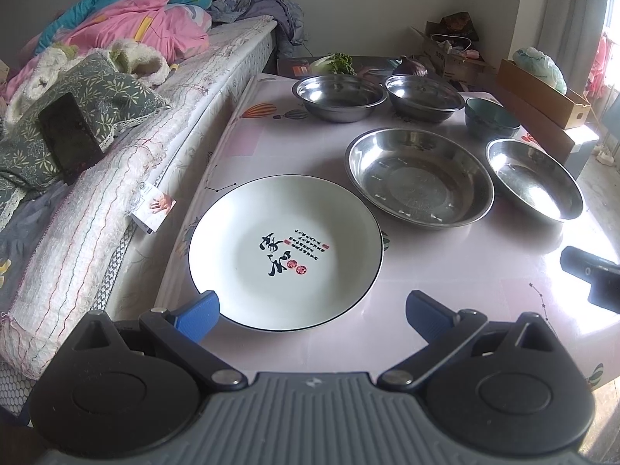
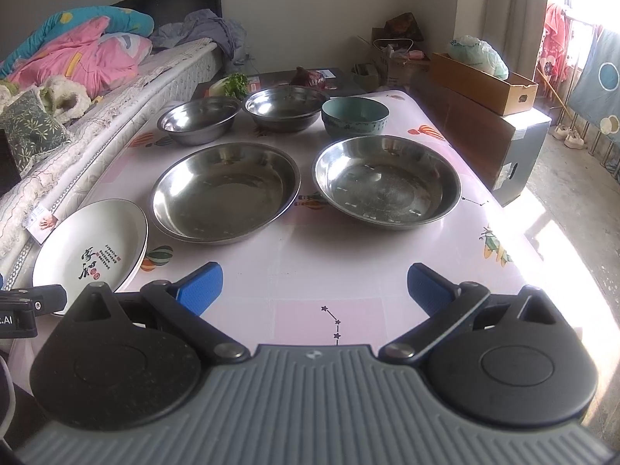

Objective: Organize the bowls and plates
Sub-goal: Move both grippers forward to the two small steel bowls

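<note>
The white plate has its near rim hidden behind the right gripper's arm; its calligraphy is too small to read.

bed left, heaped pink bedding | pale wall behind | curtained window right, sunlit floor | cardboard boxes

Glossy white ceramic plate, shiny steel pans, glossy tablecloth, matt blue fingers
</note>
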`<state>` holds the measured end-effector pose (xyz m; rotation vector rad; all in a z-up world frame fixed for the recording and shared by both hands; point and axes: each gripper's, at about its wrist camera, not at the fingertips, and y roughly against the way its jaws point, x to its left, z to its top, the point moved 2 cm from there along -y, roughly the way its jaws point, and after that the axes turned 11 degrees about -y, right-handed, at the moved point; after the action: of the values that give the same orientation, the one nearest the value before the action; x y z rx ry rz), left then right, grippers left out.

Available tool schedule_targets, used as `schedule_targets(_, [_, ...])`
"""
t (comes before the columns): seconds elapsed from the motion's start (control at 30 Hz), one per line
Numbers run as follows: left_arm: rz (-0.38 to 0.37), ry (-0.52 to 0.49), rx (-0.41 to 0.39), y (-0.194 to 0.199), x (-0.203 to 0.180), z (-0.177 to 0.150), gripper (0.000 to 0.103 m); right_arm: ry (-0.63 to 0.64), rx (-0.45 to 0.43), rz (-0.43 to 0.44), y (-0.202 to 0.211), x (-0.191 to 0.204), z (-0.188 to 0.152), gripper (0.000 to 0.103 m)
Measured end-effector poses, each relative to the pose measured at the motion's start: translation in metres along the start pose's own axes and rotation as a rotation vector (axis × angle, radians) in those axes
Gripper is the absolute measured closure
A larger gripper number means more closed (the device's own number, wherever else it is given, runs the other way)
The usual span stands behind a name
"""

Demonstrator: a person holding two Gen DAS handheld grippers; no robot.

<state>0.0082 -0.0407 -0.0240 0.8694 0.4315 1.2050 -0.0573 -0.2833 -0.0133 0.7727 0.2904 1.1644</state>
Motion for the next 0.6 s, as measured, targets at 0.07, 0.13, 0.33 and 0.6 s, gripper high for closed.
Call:
schedule_targets(0.07, [0.013, 0.009, -0.007, -0.001, 0.005, 0.002, 0.000, -0.014, 0.002, 0.032, -0.002, -0.003, 0.000, 0.001])
schedule_targets(0.13, [0.037, 0.017, -0.013, -0.004, 0.013, 0.006, 0.000, -0.016, 0.000, 0.057, -0.004, -0.005, 0.001, 0.001])
schedule_targets(0.33, [0.111, 0.020, -0.049, -0.013, 0.033, 0.027, 0.000, 0.009, -0.014, 0.108, -0.011, -0.004, 0.014, 0.001])
schedule_targets(0.6, [0.116, -0.012, -0.144, -0.033, 0.049, 0.078, 0.000, 0.140, -0.072, 0.223, -0.027, 0.019, 0.056, 0.001])
